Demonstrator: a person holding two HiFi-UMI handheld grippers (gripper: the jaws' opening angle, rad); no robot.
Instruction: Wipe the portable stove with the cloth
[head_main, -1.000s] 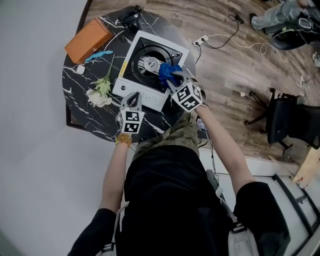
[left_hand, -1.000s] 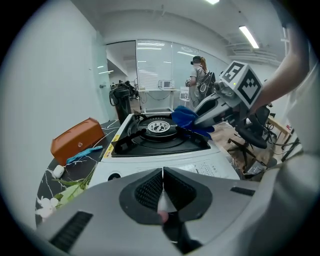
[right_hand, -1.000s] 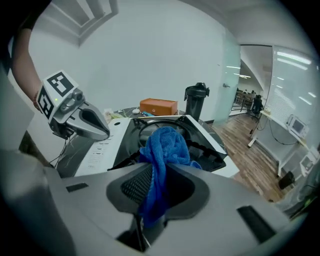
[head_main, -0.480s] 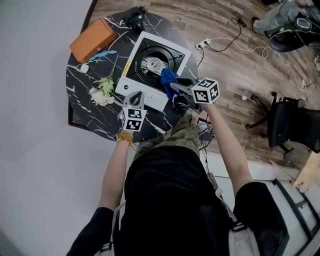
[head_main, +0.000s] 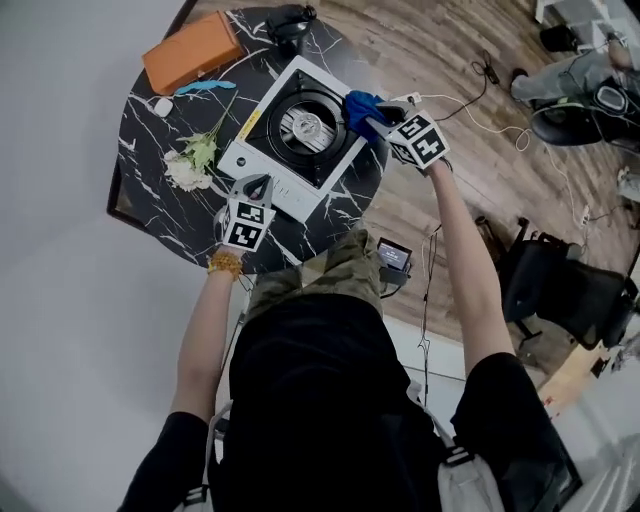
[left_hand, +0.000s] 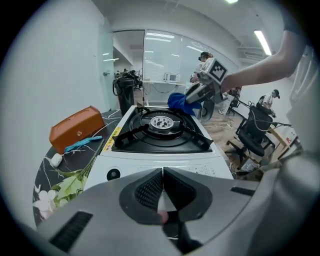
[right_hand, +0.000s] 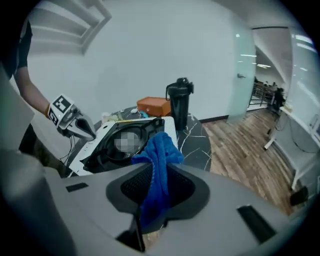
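The portable stove (head_main: 262, 178), white with a black burner (head_main: 302, 122), stands on a round black marble table (head_main: 150, 205). My right gripper (head_main: 372, 116) is shut on a blue cloth (head_main: 359, 103) and holds it over the stove's right edge. In the right gripper view the cloth (right_hand: 159, 152) hangs bunched between the jaws of the right gripper (right_hand: 155, 182), with the stove (right_hand: 120, 145) beyond. My left gripper (head_main: 257, 183) is shut and empty at the stove's front edge. The left gripper view shows the control panel (left_hand: 165, 162) just past the jaws of the left gripper (left_hand: 162, 172).
On the table lie an orange box (head_main: 193, 52), a white flower sprig (head_main: 190, 165), a small blue object (head_main: 205, 87) and a black jug (head_main: 290, 20). Cables (head_main: 470, 100) trail over the wooden floor to the right. An office chair (head_main: 570, 290) stands further right.
My right gripper carried the blue cloth from the stove's near right corner along its right side to the far end. The left gripper stayed at the stove's front edge.
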